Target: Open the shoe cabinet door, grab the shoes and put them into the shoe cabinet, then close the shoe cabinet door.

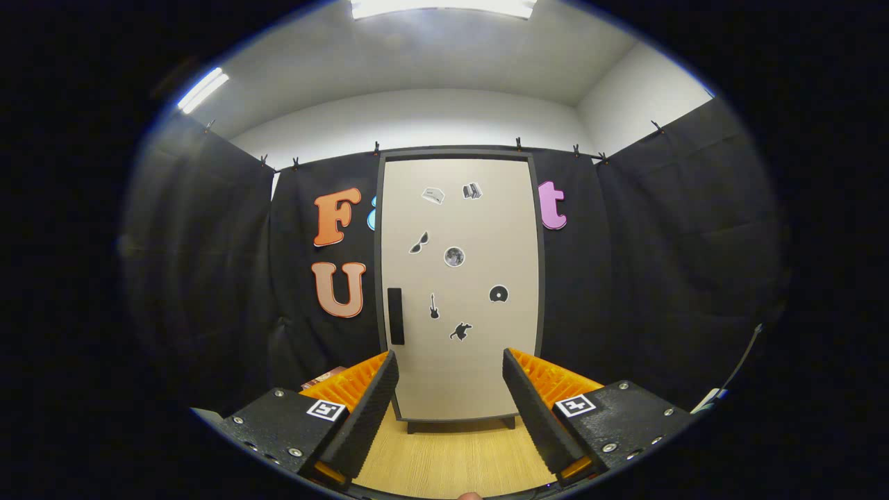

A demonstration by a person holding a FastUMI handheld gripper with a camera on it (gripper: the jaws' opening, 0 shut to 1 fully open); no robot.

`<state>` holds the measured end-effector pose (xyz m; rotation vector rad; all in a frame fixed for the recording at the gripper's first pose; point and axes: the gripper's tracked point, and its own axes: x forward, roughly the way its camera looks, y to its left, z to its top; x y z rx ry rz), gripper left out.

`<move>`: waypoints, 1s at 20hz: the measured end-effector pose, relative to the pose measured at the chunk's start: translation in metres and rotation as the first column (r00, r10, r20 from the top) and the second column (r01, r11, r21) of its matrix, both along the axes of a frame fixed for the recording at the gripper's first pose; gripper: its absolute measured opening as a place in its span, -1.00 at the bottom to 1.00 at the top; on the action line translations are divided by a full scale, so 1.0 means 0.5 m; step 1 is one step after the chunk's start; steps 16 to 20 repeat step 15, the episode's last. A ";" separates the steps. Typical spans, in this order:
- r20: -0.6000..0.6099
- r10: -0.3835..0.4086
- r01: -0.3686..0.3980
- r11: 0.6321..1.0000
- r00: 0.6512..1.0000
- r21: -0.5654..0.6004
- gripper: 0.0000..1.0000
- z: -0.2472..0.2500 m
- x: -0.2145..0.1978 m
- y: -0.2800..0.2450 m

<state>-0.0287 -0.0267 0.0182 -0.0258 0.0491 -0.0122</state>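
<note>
You are holding the tongs [450, 389] spread wide apart, with nothing between the fingers [371, 410]. Straight beyond them the shoe cabinet [460, 292] is standing upright on the wooden surface [451, 458], well ahead of the fingertips. Its pale door [479, 347] is sitting closed in a dark frame, carrying several small stickers [454, 256]. The dark vertical handle [395, 316] is lying near the door's edge, beyond your left finger. Something reddish-brown [323, 377] is peeking out past the left finger; you cannot tell what it is.
</note>
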 end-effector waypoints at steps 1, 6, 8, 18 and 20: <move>0.003 0.000 0.000 1.000 1.000 0.002 0.88 0.003 0.000 -0.002; 0.005 -0.001 0.001 1.000 1.000 0.009 0.88 0.001 0.008 -0.007; 0.005 0.000 0.000 1.000 1.000 0.008 0.88 -0.001 0.011 -0.007; 0.004 -0.002 0.002 1.000 1.000 0.008 0.88 -0.006 0.018 -0.008; 0.004 -0.002 0.002 1.000 1.000 0.008 0.88 -0.006 0.018 -0.008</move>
